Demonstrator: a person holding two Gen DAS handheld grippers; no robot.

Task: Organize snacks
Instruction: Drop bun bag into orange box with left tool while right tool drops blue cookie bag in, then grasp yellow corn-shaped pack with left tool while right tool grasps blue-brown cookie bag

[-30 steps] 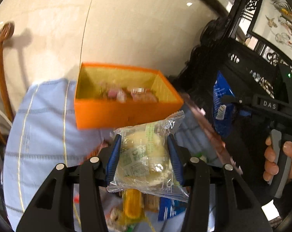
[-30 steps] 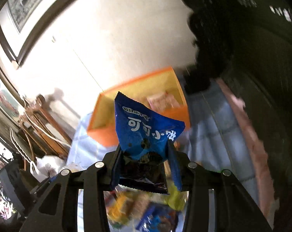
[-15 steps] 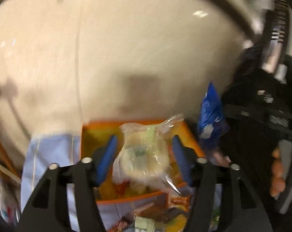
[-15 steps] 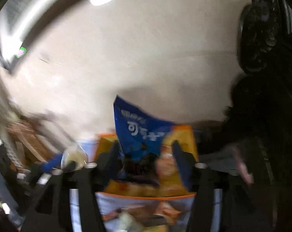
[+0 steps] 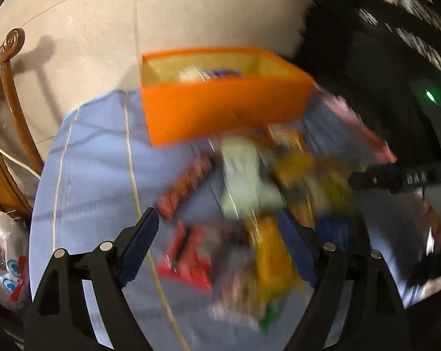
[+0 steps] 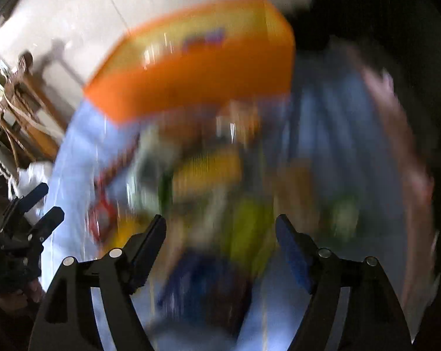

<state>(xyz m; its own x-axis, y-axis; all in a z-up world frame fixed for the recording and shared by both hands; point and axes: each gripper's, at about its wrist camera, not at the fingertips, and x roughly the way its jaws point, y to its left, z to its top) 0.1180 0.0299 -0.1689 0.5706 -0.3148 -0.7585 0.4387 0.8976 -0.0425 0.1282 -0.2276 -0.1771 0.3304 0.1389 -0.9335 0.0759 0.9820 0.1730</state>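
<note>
Both tongs, left [image 5: 217,231] and right [image 6: 220,231], are empty and their jaws are opening. Directly under them a blurred pile of snacks [image 5: 267,199] lies on the blue-covered worktop [image 5: 97,181]. Beyond it stands the orange box [image 5: 220,111], some packets inside. Neither hand seems clearly nearer.

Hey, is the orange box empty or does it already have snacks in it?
Not empty. Inside the orange box, blurry packets, one blue, show above its front wall in both views. How many, or how full, cannot tell.
</note>
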